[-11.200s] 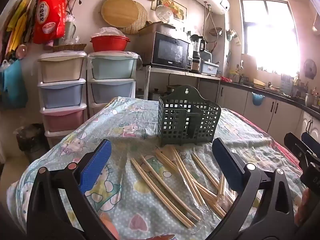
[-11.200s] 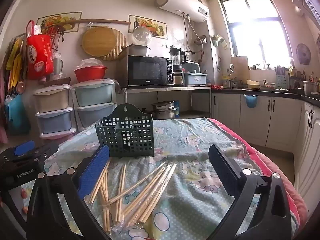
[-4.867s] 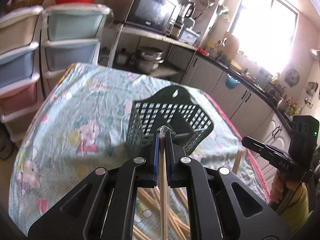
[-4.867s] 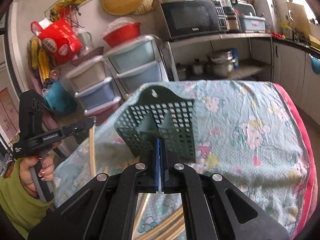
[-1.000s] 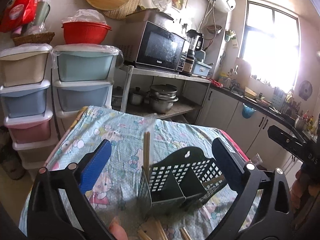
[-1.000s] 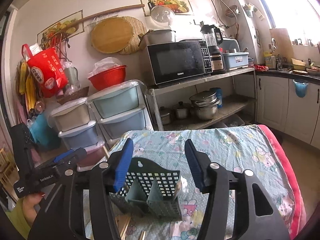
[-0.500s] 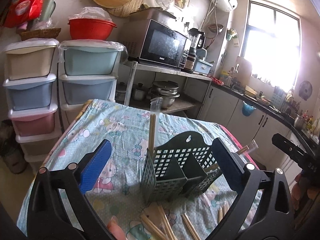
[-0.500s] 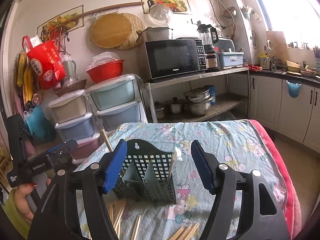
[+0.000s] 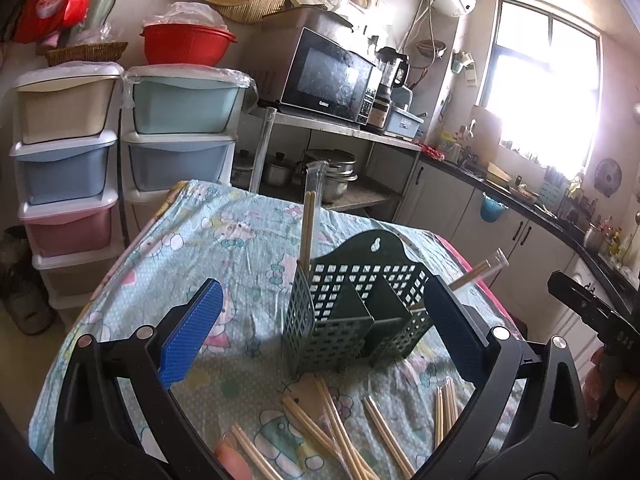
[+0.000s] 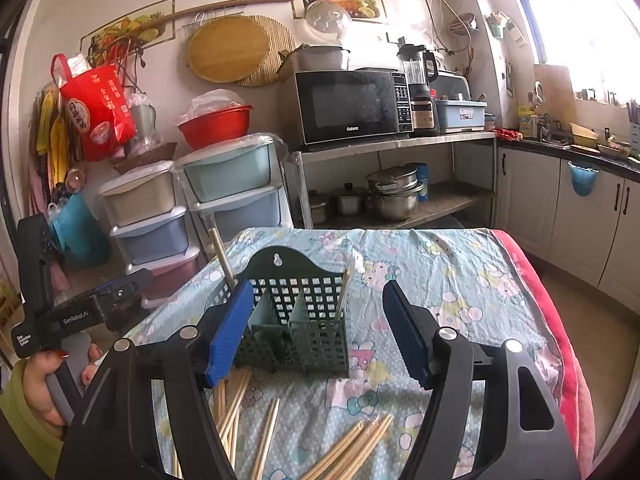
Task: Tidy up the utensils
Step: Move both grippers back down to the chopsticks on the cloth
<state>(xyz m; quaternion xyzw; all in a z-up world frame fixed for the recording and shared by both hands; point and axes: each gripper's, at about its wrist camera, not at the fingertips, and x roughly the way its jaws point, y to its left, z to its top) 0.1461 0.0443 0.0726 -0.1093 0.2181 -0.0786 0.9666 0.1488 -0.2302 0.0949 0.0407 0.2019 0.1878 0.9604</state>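
Both tools are empty. The left gripper (image 9: 320, 334) stands with its blue-padded jaws spread wide, nothing between them. The right gripper (image 10: 316, 330) has just been widening its jaws and is likewise spread, with no chopstick between the pads.

The dark green perforated plastic utensil holder (image 9: 352, 312) stands upright on the cartoon-print tablecloth (image 9: 224, 248), directly ahead of both tools. One wrapped wooden chopstick pair (image 9: 308, 224) stands nearly vertical at its left end; a second (image 9: 476, 272) leans out to the right from the right compartment.

The loose pale wooden chopsticks (image 9: 332, 420) lie flat on the cloth on the near side of the holder, between it and the tools, below the jaws. Their long axes run mostly near-to-far, some slanted. In the right wrist view, one cluster (image 10: 232, 408) lies near-left under the left pad and another (image 10: 348, 448) near-centre.

Judgement: each tool has sticks within close reach; the next pick calls for descent and jaws set across the stick's axis.
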